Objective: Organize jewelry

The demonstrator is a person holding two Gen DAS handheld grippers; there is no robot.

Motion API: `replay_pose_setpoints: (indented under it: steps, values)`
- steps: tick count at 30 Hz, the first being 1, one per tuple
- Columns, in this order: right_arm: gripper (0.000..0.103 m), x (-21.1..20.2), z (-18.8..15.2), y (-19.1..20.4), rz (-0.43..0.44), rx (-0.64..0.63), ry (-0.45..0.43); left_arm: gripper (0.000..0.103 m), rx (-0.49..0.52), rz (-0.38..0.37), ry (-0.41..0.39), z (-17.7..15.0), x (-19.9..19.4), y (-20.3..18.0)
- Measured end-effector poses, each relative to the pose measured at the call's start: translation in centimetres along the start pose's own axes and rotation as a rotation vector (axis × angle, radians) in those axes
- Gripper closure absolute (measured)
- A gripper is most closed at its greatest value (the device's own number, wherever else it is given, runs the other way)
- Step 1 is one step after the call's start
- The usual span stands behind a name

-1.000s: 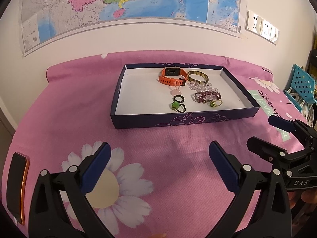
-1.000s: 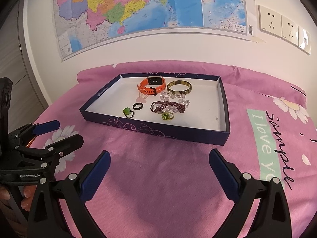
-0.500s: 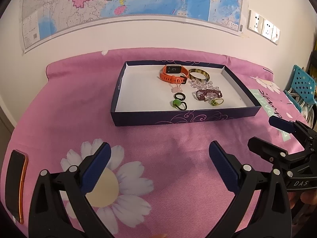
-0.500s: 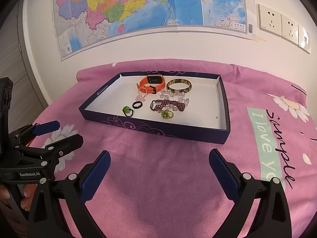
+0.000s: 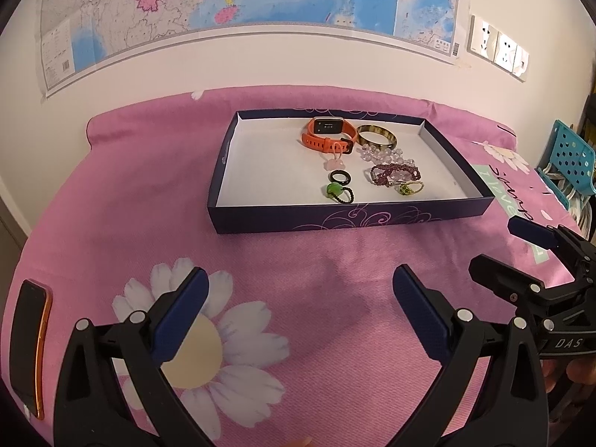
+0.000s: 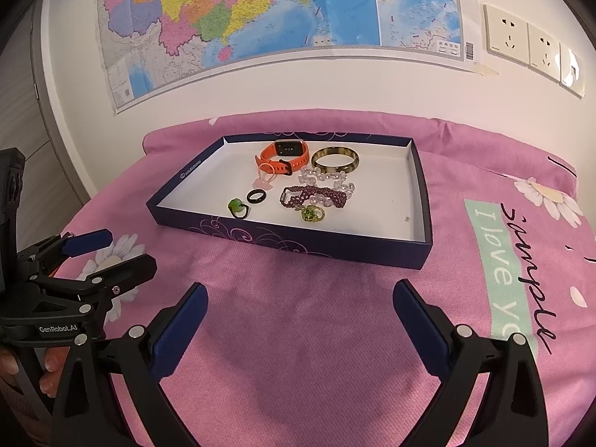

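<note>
A dark blue tray (image 5: 335, 219) (image 6: 298, 240) with a white floor sits on the pink cloth. In it lie an orange watch (image 5: 327, 136) (image 6: 285, 156), a brown bangle (image 5: 376, 137) (image 6: 335, 160), a clear bead bracelet (image 5: 383, 154), a purple bead bracelet (image 5: 395, 174) (image 6: 313, 195), a black ring (image 5: 339, 176) (image 6: 256, 196), a green-stone ring (image 5: 337, 192) (image 6: 238, 208), a yellow-green ring (image 5: 408, 188) (image 6: 312, 214) and a small pink charm (image 5: 334, 162). My left gripper (image 5: 298, 309) is open and empty, short of the tray. My right gripper (image 6: 298, 316) is open and empty, also short of it.
A phone with an orange edge (image 5: 29, 346) lies on the cloth at the far left. A teal perforated crate (image 5: 570, 160) stands past the right edge. A wall with a map (image 6: 279, 11) and sockets (image 6: 532, 46) is behind the tray.
Both grippers have drawn back a little and tilted slightly; the tray sits a bit higher and farther in both views. Nothing was grasped or moved.
</note>
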State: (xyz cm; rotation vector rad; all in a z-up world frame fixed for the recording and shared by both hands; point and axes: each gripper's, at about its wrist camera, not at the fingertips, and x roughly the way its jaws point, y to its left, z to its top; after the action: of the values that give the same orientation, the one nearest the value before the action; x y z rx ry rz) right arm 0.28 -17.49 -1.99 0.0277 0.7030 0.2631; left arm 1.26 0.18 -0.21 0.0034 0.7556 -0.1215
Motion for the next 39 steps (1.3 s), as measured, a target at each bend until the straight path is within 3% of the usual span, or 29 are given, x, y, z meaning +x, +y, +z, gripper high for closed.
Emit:
replay_pose_setpoints:
  steps: [39]
  values:
    - [0.007,0.24,-0.06,0.03,0.004,0.005,0.007,0.006,0.006,0.001,0.008,0.02,0.15,-0.24]
